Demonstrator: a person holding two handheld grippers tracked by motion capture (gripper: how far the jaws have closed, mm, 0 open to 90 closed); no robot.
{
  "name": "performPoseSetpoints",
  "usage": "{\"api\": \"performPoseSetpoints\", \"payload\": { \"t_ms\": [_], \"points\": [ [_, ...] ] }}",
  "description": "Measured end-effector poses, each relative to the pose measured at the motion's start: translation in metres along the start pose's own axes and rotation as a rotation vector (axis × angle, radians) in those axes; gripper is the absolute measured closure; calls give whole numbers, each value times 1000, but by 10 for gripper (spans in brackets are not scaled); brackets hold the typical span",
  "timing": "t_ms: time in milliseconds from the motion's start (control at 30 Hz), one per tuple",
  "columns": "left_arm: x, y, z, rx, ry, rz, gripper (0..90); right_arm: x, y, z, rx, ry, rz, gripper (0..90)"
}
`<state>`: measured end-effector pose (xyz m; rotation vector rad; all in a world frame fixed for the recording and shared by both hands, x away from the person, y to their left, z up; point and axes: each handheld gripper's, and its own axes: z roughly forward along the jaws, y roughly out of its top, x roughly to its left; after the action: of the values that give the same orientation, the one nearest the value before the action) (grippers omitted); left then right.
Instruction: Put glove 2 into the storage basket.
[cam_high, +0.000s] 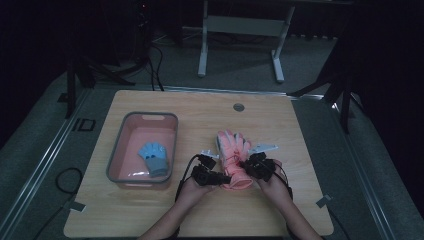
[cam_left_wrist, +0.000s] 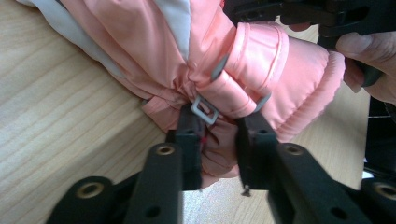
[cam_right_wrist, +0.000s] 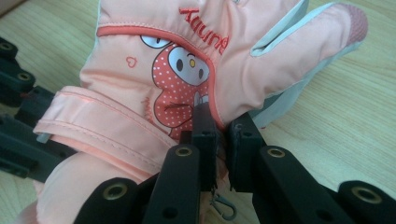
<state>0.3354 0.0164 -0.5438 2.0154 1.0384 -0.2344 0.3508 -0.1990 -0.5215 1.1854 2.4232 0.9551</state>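
Note:
A pink padded glove (cam_high: 232, 150) with a cartoon print lies flat on the wooden table (cam_high: 300, 150), fingers pointing away from me. My left gripper (cam_high: 225, 178) comes in from the left at the cuff end. In the left gripper view its jaws are pinched on bunched pink fabric (cam_left_wrist: 218, 149) just below the wrist strap and its metal buckle (cam_left_wrist: 204, 110). My right gripper (cam_high: 246, 164) comes in from the right; in the right gripper view its jaws are closed on the glove's side edge (cam_right_wrist: 223, 135) beside the dotted cartoon figure (cam_right_wrist: 180, 93).
A grey-rimmed pink basin (cam_high: 116, 150) stands on the left of the table with a small blue glove (cam_high: 154, 157) inside. A round grommet (cam_high: 238, 107) sits near the far edge. White table legs (cam_high: 202, 55) stand on the floor beyond.

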Motion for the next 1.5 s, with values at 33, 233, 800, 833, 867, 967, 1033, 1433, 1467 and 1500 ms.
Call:
{"api": "performPoseSetpoints", "payload": {
  "t_ms": [33,233,800,833,867,967,1033,1433,1467,1500],
  "points": [
    [0,1,-1,1,-1,-1,770,-1,-1,0,-5,3,10,832],
    [-8,8,-6,0,39,57,829,-2,-1,-5,-36,5,25,840],
    [-1,7,-20,-3,43,43,852,-7,14,-9,-43,71,73,815],
    [3,5,-20,-6,29,27,851,-9,14,-6,-32,93,93,773],
    [6,3,-21,-10,20,17,851,-11,15,-4,-22,109,119,704],
    [9,1,-26,-2,39,39,851,-16,16,-5,-57,125,169,521],
    [9,1,-27,7,53,55,850,-18,15,-2,-42,154,198,462],
    [17,-1,-26,22,40,59,852,-45,-6,32,4,492,461,626],
    [17,-1,-26,23,41,60,852,-43,-5,31,0,489,443,700],
    [17,0,-26,24,42,60,853,-40,-3,30,2,464,411,744]
  ]
}}
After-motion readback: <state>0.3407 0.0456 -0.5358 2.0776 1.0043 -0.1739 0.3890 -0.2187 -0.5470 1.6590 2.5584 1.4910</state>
